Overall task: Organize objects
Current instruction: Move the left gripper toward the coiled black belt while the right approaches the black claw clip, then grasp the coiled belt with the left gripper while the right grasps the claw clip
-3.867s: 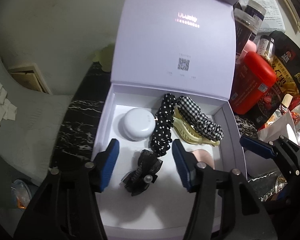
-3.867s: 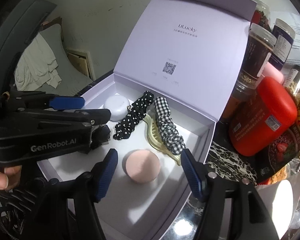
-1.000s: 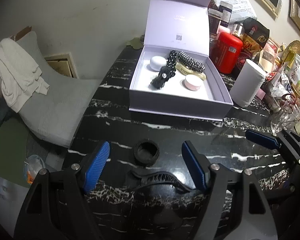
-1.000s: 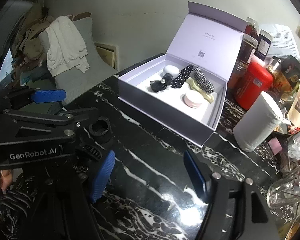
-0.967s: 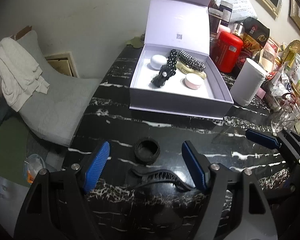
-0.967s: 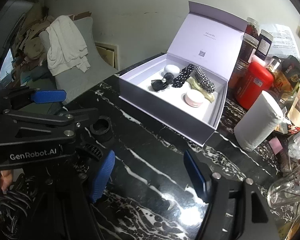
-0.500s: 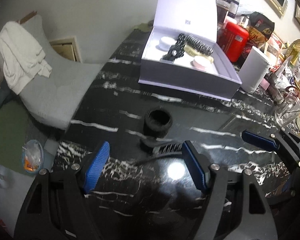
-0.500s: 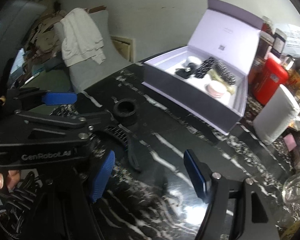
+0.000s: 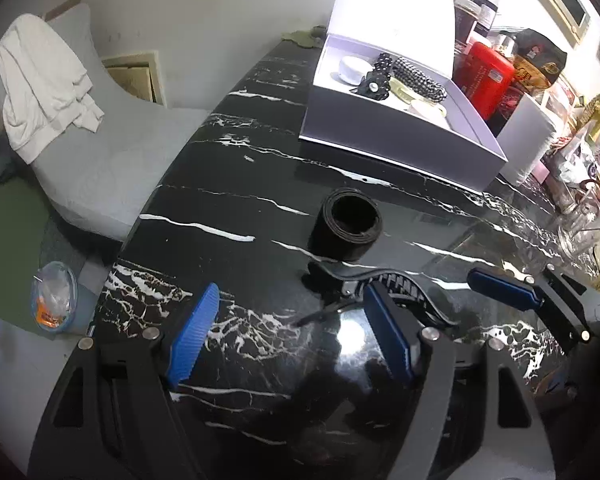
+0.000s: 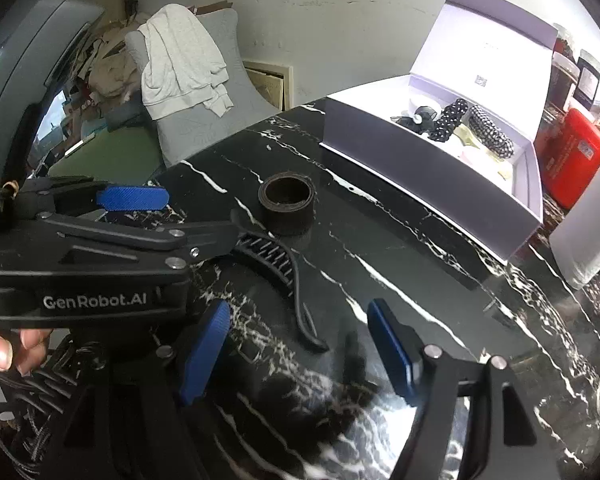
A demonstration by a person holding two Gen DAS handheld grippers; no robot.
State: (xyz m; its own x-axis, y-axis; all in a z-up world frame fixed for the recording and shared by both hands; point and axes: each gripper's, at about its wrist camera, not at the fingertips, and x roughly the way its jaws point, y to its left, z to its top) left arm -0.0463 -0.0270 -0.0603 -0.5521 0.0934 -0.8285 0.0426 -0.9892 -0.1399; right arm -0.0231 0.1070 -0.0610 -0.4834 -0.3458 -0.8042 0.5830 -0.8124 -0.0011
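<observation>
Both tools hang with their jaws spread, grasping nothing, over the black marble bench [image 9: 228, 184]. The left tool [image 9: 292, 340] has the black claw clip [image 9: 396, 288] lying just ahead of its right finger, and the dark ring [image 9: 350, 230] stands upright beyond that. The right tool [image 10: 300, 352] sees the same clip [image 10: 276, 264] just ahead between its fingers. Far ahead sits the open box [image 10: 428, 160], holding scrunchies [image 10: 492, 130] and a bow [image 10: 418, 120].
</observation>
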